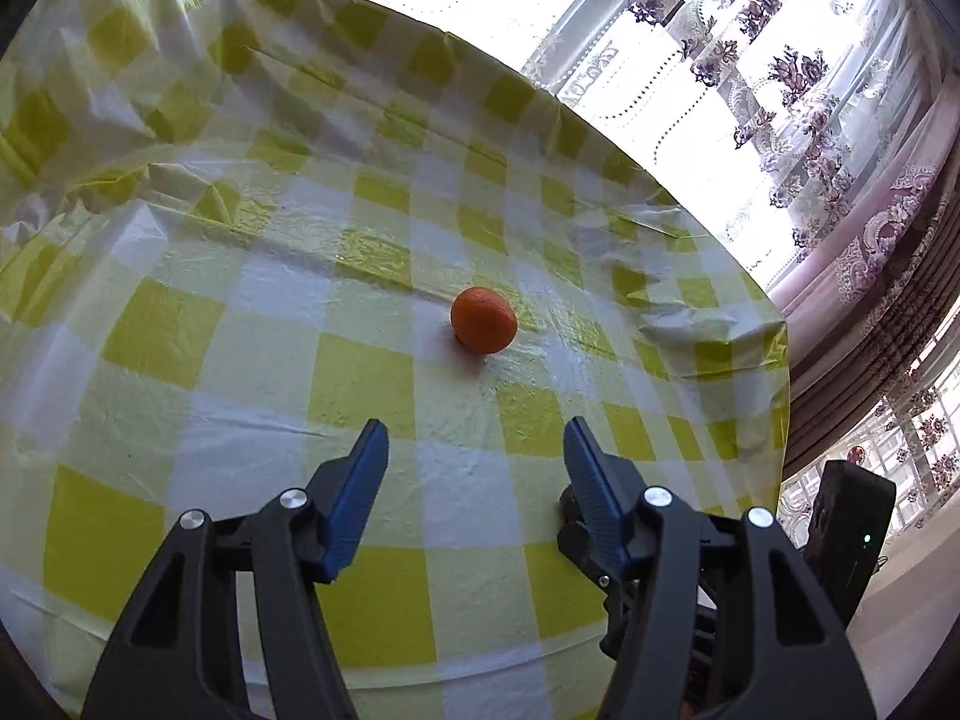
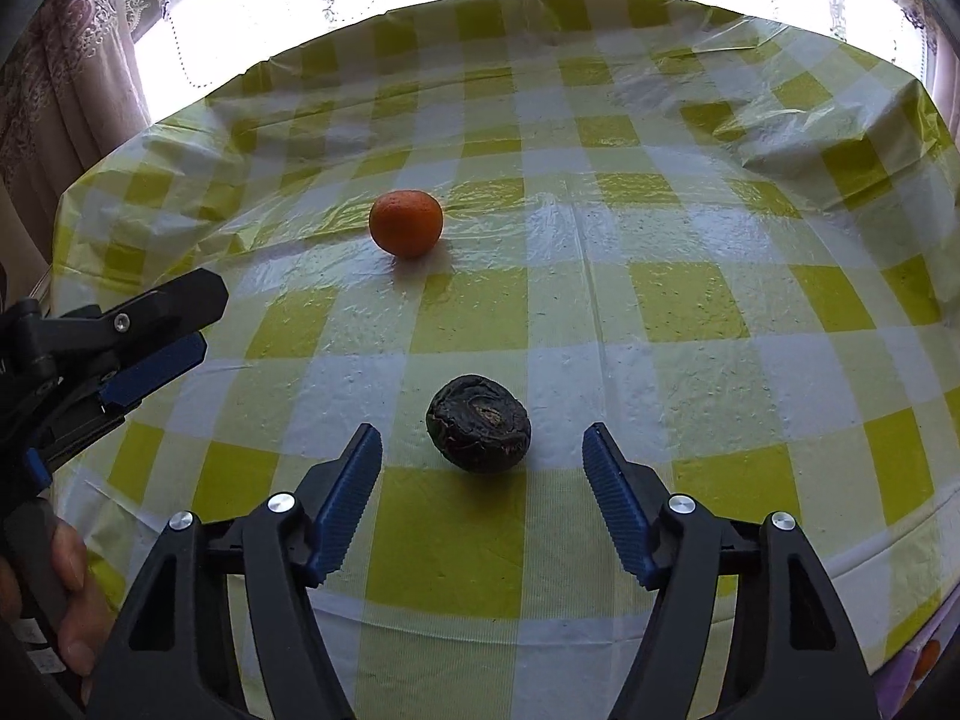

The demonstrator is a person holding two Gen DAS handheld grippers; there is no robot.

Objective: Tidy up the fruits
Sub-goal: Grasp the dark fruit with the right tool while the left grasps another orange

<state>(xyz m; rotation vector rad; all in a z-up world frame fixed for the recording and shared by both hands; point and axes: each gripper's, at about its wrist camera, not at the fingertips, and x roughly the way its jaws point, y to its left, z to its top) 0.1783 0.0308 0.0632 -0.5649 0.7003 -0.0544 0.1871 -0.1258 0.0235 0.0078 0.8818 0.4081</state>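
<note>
The right gripper [image 2: 482,456] has its jaws wide, and a dark wrinkled fruit [image 2: 478,423] lies untouched between them on the worktop [image 2: 690,300]. The left gripper [image 1: 476,447] is also wide and empty, and the orange [image 1: 483,320] lies farther away.

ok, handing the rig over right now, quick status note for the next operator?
Left gripper: open, empty, aimed at the orange fruit, short of it.
Right gripper: open, empty; the dark wrinkled fruit sits just ahead of its fingertips, untouched.
Both fruits lie loose and apart on the checked tablecloth. No bowl or tray in view.
Done: nothing grasped or grouped yet.
Left: probably grip each fruit and bring them together; where to is not visible.
</note>
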